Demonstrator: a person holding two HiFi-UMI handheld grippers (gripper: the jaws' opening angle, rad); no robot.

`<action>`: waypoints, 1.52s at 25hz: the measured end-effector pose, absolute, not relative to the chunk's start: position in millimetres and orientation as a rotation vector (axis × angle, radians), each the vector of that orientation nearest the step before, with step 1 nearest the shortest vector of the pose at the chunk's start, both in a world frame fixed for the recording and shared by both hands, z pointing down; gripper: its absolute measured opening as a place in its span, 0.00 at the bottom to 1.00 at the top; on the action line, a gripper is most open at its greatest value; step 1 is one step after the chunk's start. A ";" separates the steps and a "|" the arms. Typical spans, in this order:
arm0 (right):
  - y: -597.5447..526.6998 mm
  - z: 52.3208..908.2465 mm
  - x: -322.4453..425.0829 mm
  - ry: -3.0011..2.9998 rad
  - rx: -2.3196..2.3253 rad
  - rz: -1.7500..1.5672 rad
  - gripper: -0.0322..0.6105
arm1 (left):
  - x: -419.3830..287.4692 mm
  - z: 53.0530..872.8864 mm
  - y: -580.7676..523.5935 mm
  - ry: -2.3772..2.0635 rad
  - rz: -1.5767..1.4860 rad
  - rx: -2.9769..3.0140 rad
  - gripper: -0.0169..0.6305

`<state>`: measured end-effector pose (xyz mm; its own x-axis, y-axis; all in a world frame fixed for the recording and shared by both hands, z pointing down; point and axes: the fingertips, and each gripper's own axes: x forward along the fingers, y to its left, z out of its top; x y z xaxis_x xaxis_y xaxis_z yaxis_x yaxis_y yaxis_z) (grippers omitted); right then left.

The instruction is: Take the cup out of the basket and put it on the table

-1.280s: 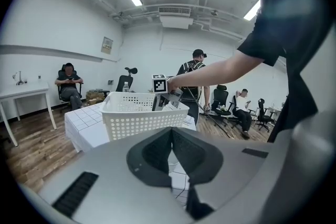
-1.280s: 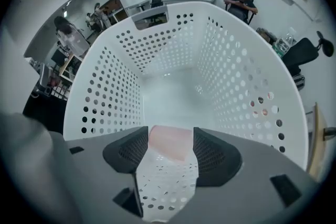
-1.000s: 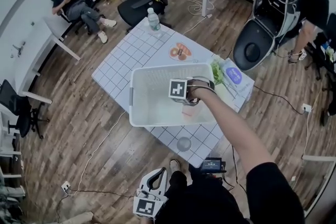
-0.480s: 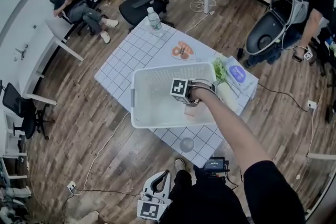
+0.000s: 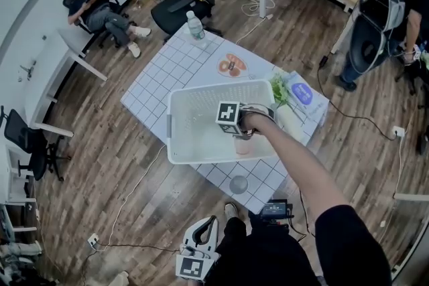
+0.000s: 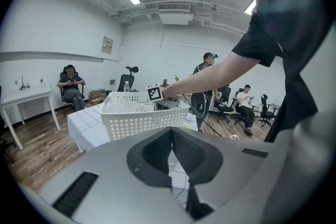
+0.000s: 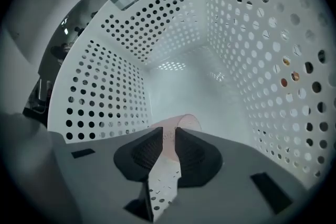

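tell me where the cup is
Head view: the cup is in the white basket, near its right end, pinched by the right gripper, whose jaws have just been closing.

Head view: from your head, high above, facing steeply down; you see the whole table [image 5: 161,77] and the basket [image 5: 214,86] on it.
Left gripper view: low beside you, off the table's [image 6: 86,123] near edge, facing about level across it; basket [image 6: 142,115] seen side-on, fairly near.
Right gripper view: inside the basket [image 7: 105,76], facing steeply down at its floor; walls close all round.
Shared: all three views show the basket; head and left gripper views also share the table and your right arm [image 5: 295,164].
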<state>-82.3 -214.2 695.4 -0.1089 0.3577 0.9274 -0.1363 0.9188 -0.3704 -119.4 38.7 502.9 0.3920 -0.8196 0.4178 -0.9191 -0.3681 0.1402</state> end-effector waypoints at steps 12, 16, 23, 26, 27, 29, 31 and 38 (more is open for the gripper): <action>-199.6 672.9 -88.6 -1.705 -0.211 0.421 0.10 | -112.4 499.2 37.3 -1.464 0.391 2.363 0.04; -198.5 670.2 -84.1 -1.711 -0.201 0.415 0.10 | -114.1 497.5 39.6 -1.461 0.393 2.368 0.04; -197.8 647.4 -88.3 -1.757 -0.176 0.379 0.10 | -113.8 492.8 42.5 -1.445 0.373 2.407 0.04; -194.8 633.7 -90.4 -1.781 -0.155 0.327 0.10 | -112.1 491.3 45.5 -1.426 0.371 2.435 0.04; -193.4 629.2 -89.8 -1.786 -0.147 0.305 0.10 | -111.5 490.9 46.6 -1.419 0.372 2.446 0.04; -190.3 618.3 -89.5 -1.805 -0.126 0.268 0.10 | -111.1 489.3 48.8 -1.404 0.364 2.466 0.04; -187.9 604.9 -89.5 -1.828 -0.099 0.234 0.10 | -112.1 487.9 52.2 -1.389 0.355 2.488 0.04; -181.8 545.5 -85.4 -1.926 0.021 0.112 0.10 | -111.0 479.3 56.2 -1.356 0.317 2.567 0.04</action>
<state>-85.4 -181.8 545.5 -0.3513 0.0400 0.9354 -0.0689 0.9953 -0.0684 -111.0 56.2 479.3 0.5506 -0.7826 0.2904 -0.8302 -0.5496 0.0930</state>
